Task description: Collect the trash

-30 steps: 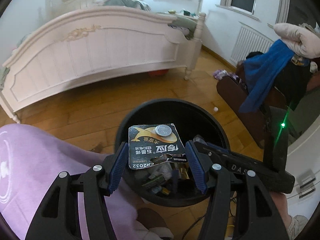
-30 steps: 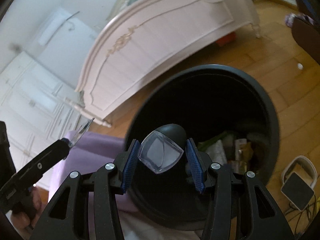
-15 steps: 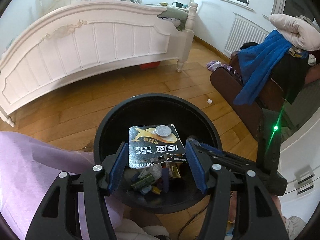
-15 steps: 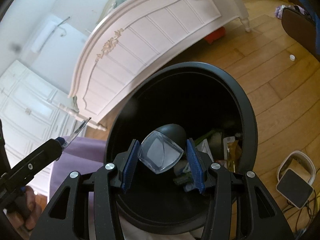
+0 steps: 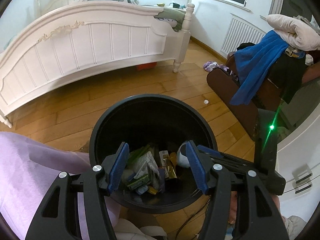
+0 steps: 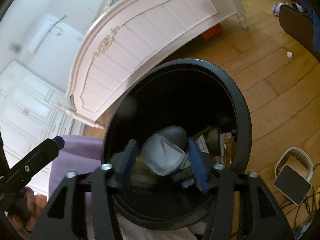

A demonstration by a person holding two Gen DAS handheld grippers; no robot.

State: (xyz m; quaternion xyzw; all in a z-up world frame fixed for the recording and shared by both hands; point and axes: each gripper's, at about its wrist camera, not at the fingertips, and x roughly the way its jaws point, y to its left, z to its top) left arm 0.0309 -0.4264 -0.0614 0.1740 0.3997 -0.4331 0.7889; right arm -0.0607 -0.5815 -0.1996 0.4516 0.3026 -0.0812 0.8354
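Hovering over the round black bin (image 5: 100,132), left gripper (image 5: 157,165) stands open, nothing between its ribbed blue fingers (image 5: 118,165); right gripper (image 6: 163,161), jaws just widened, loosely brackets a blurred clear plastic blister (image 6: 163,156); crumpled wrappers (image 5: 148,170) fill the bin.

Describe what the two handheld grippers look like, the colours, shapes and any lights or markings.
Both are matte black plastic. The left gripper has two angular arms with triangular cut-outs, round silver screw heads and ribbed blue pads on its fingers. The right gripper is built the same, though its blue pads are blurred. In the left view, the right gripper's black body carries a small green light.
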